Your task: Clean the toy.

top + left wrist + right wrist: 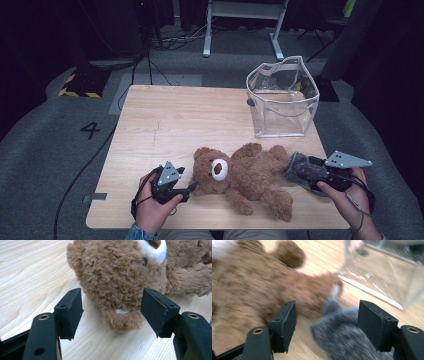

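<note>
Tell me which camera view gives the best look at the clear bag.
The high view: the clear bag stands whole and open-topped at the table's far right, beyond the teddy bear. The right gripper view catches just a blurred lower corner of it. The left gripper view looks at the bear's head instead.

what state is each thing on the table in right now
teddy bear: lying on its back, not gripped
grey cloth piece: lying between the right tool's jaws, pads not pressing it
clear bag: upright, top open, looks empty
left tool: open, jaws either side of the bear's ear
right tool: open
</note>
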Available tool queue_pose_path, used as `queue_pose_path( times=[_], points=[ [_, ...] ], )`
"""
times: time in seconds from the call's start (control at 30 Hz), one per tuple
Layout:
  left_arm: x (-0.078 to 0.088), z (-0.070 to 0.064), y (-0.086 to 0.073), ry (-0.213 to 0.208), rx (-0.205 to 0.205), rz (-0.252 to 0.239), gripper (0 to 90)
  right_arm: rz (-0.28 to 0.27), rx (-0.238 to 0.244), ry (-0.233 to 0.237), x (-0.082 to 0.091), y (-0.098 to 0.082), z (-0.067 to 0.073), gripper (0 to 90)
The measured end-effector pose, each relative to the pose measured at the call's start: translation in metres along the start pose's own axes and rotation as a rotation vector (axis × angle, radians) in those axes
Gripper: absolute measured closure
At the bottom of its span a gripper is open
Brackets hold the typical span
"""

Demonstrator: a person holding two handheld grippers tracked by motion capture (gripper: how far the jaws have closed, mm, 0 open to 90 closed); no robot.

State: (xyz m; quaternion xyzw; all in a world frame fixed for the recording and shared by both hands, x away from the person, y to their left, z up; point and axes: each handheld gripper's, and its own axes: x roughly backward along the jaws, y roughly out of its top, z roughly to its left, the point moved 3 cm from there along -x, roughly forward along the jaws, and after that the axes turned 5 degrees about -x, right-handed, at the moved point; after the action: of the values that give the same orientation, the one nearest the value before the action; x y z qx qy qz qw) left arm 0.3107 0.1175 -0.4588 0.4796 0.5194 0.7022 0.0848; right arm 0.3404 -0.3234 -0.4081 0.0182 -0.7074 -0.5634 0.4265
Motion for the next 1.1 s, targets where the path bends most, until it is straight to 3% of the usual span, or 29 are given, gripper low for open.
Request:
queue_pose_path(
  times=[0.1, 0.3, 0.43, 0.47, 0.63, 0.77, 0.83, 0.87, 0.9, 0.93, 1.07, 1.1],
  points=[
    [-0.001, -0.001, 0.0, -0.014, -0.006, 0.004, 32.9, -0.012, 0.025, 0.045, -0.003, 0.01, 0.012, 32.4],
    [0.005, -0.001, -0.001, 0.0, -0.002, -0.004, 32.5, 0.005, 0.091, 0.128, -0.024, 0.026, 0.035, 32.1],
    [0.009, 0.0, -0.004, 0.007, 0.006, -0.003, 32.4, 0.038, 0.157, 0.192, -0.044, 0.037, 0.058, 30.2],
    [0.01, 0.0, -0.005, 0.013, 0.007, -0.002, 32.4, 0.049, 0.193, 0.222, -0.054, 0.042, 0.066, 29.2],
    [0.015, 0.001, -0.011, 0.03, 0.025, 0.0, 32.5, 0.134, 0.269, 0.268, -0.083, 0.047, 0.085, 28.2],
    [0.02, 0.003, -0.016, 0.05, 0.025, 0.007, 32.5, 0.169, 0.332, 0.319, -0.105, 0.048, 0.101, 19.7],
    [0.022, 0.002, -0.018, 0.046, 0.036, 0.007, 32.5, 0.236, 0.391, 0.305, -0.116, 0.045, 0.108, 16.7],
    [0.024, 0.002, -0.019, 0.055, 0.038, 0.006, 32.5, 0.276, 0.461, 0.272, -0.123, 0.042, 0.111, 16.6],
    [0.025, 0.002, -0.02, 0.054, 0.042, 0.003, 32.5, 0.287, 0.506, 0.245, -0.127, 0.042, 0.111, 17.7],
    [0.026, 0.002, -0.02, 0.055, 0.046, 0.003, 32.6, 0.309, 0.54, 0.227, -0.133, 0.041, 0.112, 25.6],
    [0.028, 0.003, -0.022, 0.066, 0.043, 0.002, 32.6, 0.346, 0.529, 0.223, -0.134, 0.046, 0.111, 52.6],
    [0.028, 0.002, -0.022, 0.065, 0.045, 0.002, 32.6, 0.349, 0.506, 0.219, -0.132, 0.046, 0.11, 60.2]
  ],
)
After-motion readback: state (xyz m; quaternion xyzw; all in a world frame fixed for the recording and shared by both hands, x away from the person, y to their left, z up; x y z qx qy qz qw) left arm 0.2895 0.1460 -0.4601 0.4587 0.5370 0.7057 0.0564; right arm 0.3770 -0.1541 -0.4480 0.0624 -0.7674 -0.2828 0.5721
